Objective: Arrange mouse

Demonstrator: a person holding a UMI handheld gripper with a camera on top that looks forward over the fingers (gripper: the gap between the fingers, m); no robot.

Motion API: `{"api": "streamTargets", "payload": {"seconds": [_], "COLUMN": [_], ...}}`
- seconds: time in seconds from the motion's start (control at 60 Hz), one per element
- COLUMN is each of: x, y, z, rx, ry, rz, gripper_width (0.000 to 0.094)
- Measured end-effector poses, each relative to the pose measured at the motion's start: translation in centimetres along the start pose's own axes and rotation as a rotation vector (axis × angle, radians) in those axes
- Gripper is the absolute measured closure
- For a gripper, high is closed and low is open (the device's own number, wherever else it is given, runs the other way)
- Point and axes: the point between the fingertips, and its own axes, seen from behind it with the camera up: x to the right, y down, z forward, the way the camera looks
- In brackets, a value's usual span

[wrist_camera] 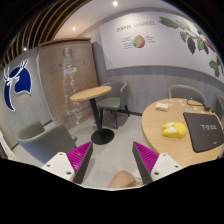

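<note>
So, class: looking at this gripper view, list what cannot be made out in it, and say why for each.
- Yellow object on the round table: too small to confirm it is the mouse.
- Black mat: its far side is cut off, its white lettering too small.
- Wall poster: text too small.
- Gripper: fingers open, nothing between them; their bases are cut off.

Gripper-mounted camera, raised high, faces across a room toward distant tables [168, 128].

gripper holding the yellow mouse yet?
No. The gripper is open with nothing between its pink-padded fingers, while the yellow mouse lies on the round wooden table beyond them, beside a black mouse pad.
</note>
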Motion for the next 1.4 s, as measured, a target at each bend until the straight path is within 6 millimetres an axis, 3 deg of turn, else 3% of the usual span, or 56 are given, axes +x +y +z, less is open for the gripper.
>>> {"api": "streamTargets", "payload": {"seconds": [0.083, 0.167, 0.217, 0.233, 0.25, 0.3, 0.383, 0.417, 0.583, 0.7, 0.917, 1.05, 1.133, 1.3, 1.333, 1.4], "x": [2.3, 5.8, 8.7, 10.7, 11.5, 15.3, 21.3, 22.0, 23.2, 25.2, 26.0, 26.7, 26.7, 26.0, 26.4, 27.8], "y": [-0.1, -0.5, -0.5, -0.7, -1.0, -1.3, -1.4, -1.2, -0.3, -0.8, -3.1, -3.8, -3.9, -5.2, -6.7, -11.2], "z": [-0.6, -2.3, -3.0, -2.2, -3.5, -4.4, -3.9, -4.2, -1.7, 0.6, 5.0, 8.0, 9.4, 9.7, 8.9, 5.1], "rx": [0.004, 0.021, 0.016, 0.019, 0.014, 0.002, -0.002, -0.024, -0.087, -0.117, -0.165, -0.197, -0.206, -0.153, -0.12, 0.008], "ry": [0.043, 0.103, 0.149, 0.165, 0.187, 0.274, 0.377, 0.385, 0.336, 0.367, 0.333, 0.323, 0.304, 0.265, 0.27, 0.32], "rz": [-0.011, -0.034, -0.065, -0.074, -0.075, -0.078, -0.067, -0.066, -0.087, -0.11, -0.095, -0.093, -0.051, -0.058, -0.075, -0.121], "gripper_width": [0.0117, 0.0113, 0.0117, 0.0116, 0.0117, 0.0115, 0.0124, 0.0122, 0.0118, 0.0116, 0.0146, 0.0237, 0.039, 0.0552, 0.0561, 0.0569]}}
